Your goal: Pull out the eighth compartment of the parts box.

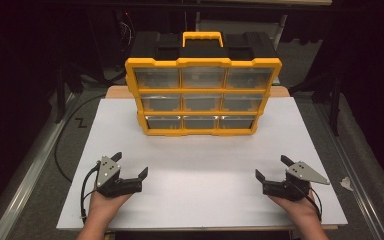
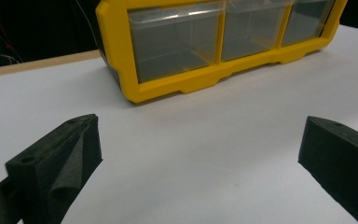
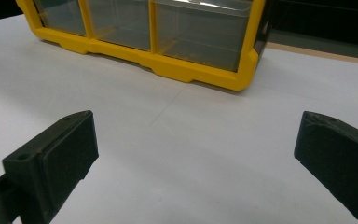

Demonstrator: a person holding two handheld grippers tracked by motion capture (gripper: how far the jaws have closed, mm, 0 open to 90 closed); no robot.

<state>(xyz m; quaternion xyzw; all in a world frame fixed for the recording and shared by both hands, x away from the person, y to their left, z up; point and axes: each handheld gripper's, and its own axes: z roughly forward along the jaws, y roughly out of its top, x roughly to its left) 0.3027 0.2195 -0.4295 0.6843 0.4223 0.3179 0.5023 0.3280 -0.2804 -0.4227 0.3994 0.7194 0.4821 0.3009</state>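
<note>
With the fingers of our left gripper (image 1: 130,165) and right gripper (image 1: 272,167) spread wide apart and holding nothing above the white desk (image 1: 200,165), the yellow drawer organizer (image 1: 203,95) stands upright well beyond both pairs of fingertips, roughly midway between them.

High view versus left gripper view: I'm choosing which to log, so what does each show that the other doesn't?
High view: the organizer's carry handle, all nine drawers, both hands, and both grippers, left and right, open.

Left gripper view: a close look past its own black jaws into the lowest row, whose clear drawers look empty.

Both: the yellow organizer standing on the white board.
</note>
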